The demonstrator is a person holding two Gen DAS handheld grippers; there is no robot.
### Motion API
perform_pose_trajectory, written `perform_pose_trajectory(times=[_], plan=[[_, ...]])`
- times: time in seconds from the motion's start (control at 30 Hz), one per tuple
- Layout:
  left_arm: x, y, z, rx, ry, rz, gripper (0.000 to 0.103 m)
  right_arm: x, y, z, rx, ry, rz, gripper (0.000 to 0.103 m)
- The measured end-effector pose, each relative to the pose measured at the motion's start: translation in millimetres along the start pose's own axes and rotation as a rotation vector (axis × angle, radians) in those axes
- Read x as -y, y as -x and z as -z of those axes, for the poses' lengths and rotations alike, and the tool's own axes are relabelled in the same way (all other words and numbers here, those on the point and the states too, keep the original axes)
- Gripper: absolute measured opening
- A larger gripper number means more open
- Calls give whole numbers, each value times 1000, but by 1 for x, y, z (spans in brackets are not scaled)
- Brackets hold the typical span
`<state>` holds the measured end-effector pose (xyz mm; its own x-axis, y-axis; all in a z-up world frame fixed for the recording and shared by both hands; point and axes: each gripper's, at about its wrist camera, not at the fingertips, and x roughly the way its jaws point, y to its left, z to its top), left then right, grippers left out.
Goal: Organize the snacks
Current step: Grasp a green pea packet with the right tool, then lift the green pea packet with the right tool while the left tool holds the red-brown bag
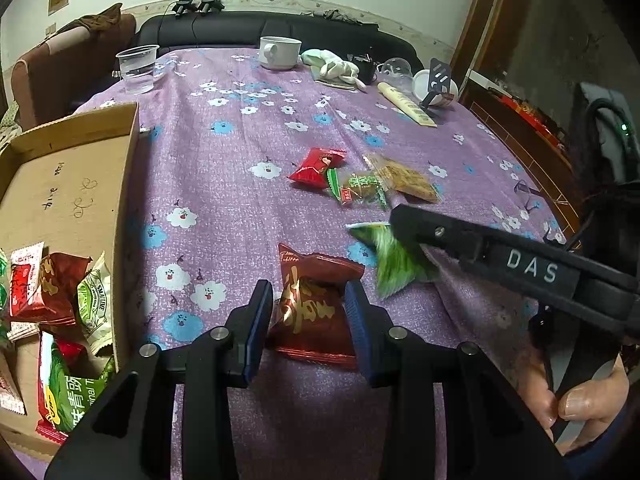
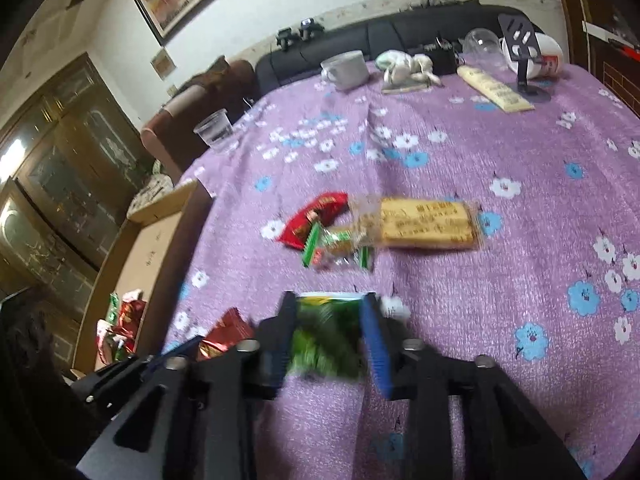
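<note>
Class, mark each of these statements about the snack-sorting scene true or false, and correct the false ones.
1. A dark red packet sits between the left gripper's fingers. True.
2. The cardboard box holds no snacks. False: several packets already lie inside it.
3. A green packet is between the right gripper's fingers. True.
4. The clear plastic cup lies tipped over beside the box. False: it stands upright at the far side of the tablecloth.
5. Three packets remain together mid-table: a red packet, a green-edged clear packet and a biscuit packet. True.
</note>
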<state>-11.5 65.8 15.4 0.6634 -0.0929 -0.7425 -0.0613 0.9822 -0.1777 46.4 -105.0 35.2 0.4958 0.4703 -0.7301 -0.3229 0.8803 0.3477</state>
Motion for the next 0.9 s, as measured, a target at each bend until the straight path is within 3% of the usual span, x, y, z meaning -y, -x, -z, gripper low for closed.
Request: perform_pose_trajectory(times=[0.27,0.47,0.57,0.63,0.73,0.9], plan=[[-1,0,0,2,1,2,35,-6,-14,3,-41,46,12,46],[0,0,1,1,2,4,35,-18,-10,8,-19,114,45,26],[-2,0,0,2,6,6,35,-6,11,2,69,37,-23,26],[-2,-1,0,1,7,6,35,0,39,-2,212,7,-18,26],[-1,-1,0,2,5,5,35,9,58,-5,300,-30,-13,25],[-2,0,0,6,5,1,35,13,47,-6,250,-63,-21,26]])
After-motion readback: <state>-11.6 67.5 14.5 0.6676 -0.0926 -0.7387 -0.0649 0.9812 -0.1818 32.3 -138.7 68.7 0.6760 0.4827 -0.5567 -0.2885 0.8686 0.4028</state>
